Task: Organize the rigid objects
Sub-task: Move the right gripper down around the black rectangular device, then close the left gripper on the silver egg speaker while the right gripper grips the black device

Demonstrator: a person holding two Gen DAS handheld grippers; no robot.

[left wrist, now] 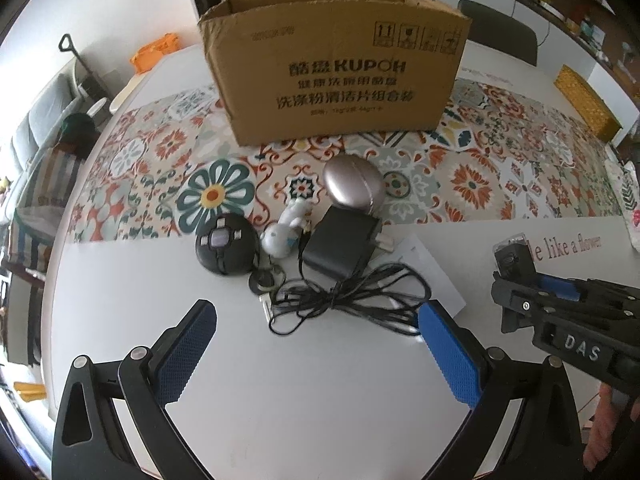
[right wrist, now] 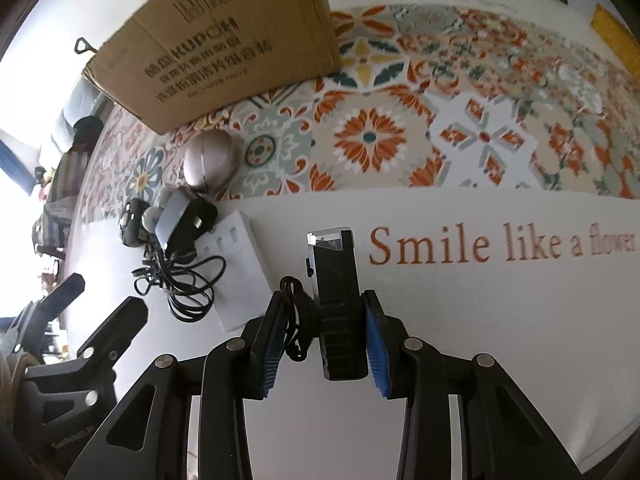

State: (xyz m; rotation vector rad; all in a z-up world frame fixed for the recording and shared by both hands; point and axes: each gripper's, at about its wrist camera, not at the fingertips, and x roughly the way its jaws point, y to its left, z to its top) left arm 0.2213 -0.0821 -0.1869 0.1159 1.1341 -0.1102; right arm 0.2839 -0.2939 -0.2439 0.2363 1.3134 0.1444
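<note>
1. Right wrist view: right gripper (right wrist: pixel 322 332) closed on a black boxy gadget (right wrist: pixel 338 300), long axis pointing straight ahead along the fingers, clear tip forward, thin black wrist cord looped against the left pad. Seems lifted off the white worktop (right wrist: pixel 480 340), though contact cannot be ruled out.
2. Cardboard box (right wrist: pixel 224 48) far ahead and to the left of the held gadget, beyond the flowered mat (right wrist: pixel 400 136); open top not visible from this view. Likely destination, judged from the task.
3. Left wrist view: left gripper (left wrist: pixel 316 356) spread wide, blue pads well apart, holding nothing, hovering over bare worktop.
4. Just ahead of the left gripper, a tangled black cable (left wrist: pixel 344 300), its nearest loops close to the right pad without clearly touching it.
5. Behind the cable, a black power adapter (left wrist: pixel 340 246), long axis running away from the gripper; a round black controller (left wrist: pixel 226 244) to its left; a small white figurine (left wrist: pixel 286 228) between them; a pinkish oval case (left wrist: pixel 354 184) farther back on the mat edge; a white card (left wrist: pixel 432 272) under the cable.
6. Same box (left wrist: pixel 336 68) directly behind the pile, top flaps open.
7. Left gripper nearer the pile; right gripper (left wrist: pixel 520 276) well off to the side.
</note>
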